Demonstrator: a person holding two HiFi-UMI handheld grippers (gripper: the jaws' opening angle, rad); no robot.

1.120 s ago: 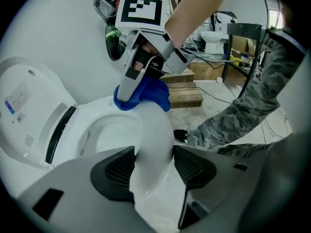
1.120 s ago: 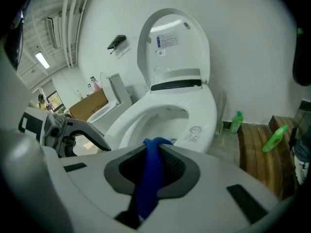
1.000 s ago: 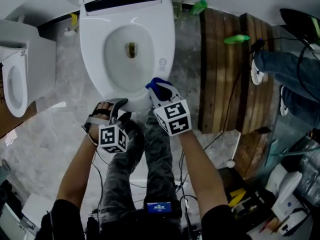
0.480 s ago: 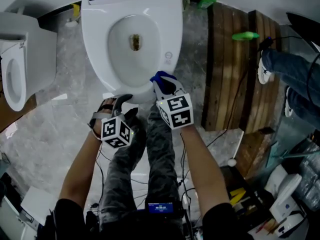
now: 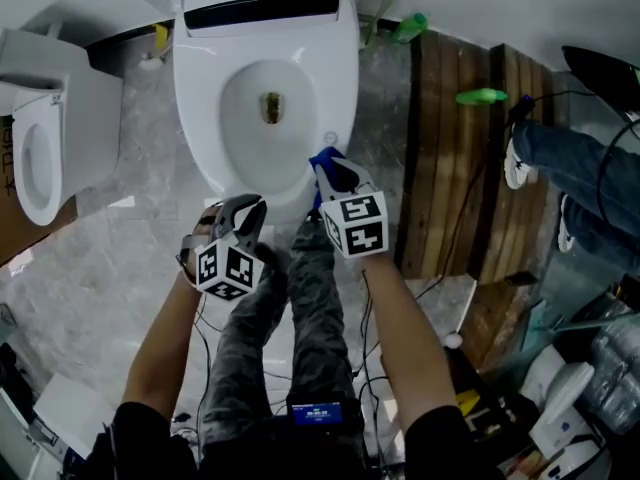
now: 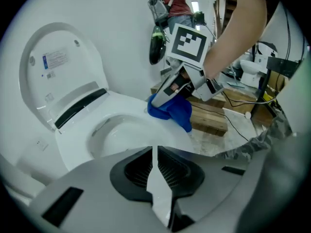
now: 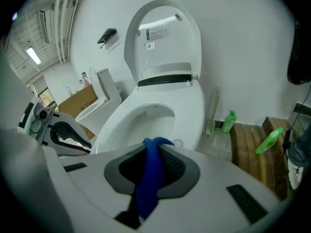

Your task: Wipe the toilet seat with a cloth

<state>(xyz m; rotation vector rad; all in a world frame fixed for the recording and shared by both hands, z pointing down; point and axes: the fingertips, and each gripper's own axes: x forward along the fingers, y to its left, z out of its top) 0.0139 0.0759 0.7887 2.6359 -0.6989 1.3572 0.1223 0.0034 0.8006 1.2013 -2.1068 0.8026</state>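
Right gripper [image 7: 153, 164]: clenched on the blue cloth [image 7: 150, 174], one fold pinched between the pads, the rest bunched beyond the tips.
Left gripper [image 6: 154, 174]: closing on nothing; only a thin slit left between the jaws, white porcelain showing through it.
Cloth position: at the front right of the toilet seat [image 5: 200, 118], on or just over the rim. Actual contact hard to confirm from the head view, though the left gripper view puts the bunch right against the seat's edge.
Seat layout: ring down, lid [image 7: 163, 33] raised upright at the far end. Long axis running straight away from the person, from the near front curve to the hinge.
Key relation: rest of the ring lying ahead and to the left of the cloth, with the right limb of the ring directly ahead of the right gripper, along the long axis.
Nearer hand: right, at the seat with the cloth; left hanging off the front left curve, just beside the bowl, empty.
Step judged: start of a wiping stroke on the right side.
Next move calls for: flat pressure on the rim and a sweep following the curve toward the hinge, then round.
Risk: cloth slipping into the bowl opening, or hard jaw tips scraping the seat instead of fabric.
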